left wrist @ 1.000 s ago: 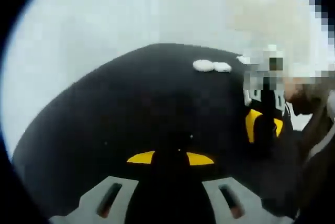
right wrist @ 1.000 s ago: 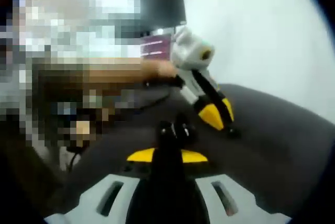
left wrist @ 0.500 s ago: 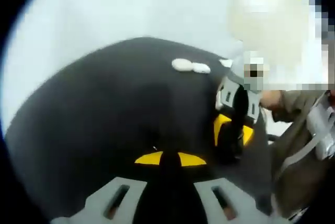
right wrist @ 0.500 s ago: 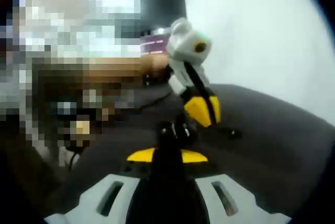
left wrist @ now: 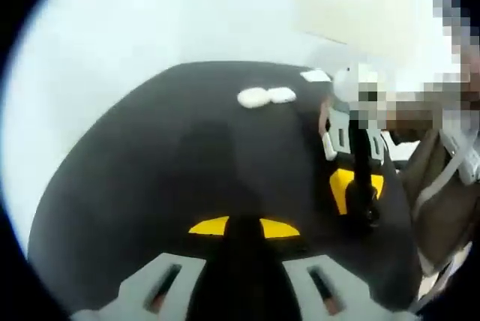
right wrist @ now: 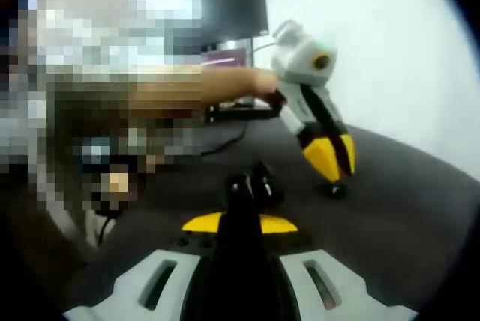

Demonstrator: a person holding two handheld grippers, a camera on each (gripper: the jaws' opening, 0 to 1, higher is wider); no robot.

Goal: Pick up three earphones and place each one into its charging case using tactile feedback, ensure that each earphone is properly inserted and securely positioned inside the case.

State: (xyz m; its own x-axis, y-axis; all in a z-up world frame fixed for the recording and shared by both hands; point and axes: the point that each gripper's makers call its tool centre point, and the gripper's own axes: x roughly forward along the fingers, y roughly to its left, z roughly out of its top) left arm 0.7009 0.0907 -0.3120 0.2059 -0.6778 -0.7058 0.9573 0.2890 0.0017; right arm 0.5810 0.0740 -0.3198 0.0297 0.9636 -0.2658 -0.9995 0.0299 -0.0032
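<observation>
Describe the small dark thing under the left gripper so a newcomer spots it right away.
In the right gripper view, find the black table, then the left gripper with yellow jaws pointing down at it. Just below them lies a small dark earphone, alone on the surface, unlike the dark piece pinched in the right gripper.

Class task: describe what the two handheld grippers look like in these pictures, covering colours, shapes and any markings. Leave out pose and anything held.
Each gripper has black jaws with yellow tips rising from a pale grey body with two slanted slots. In the right gripper view, the left gripper shows a rounded white-grey head with a small yellowish and green marking above black and white struts. In the left gripper view, the right gripper has the same yellow, black and white build.
</observation>
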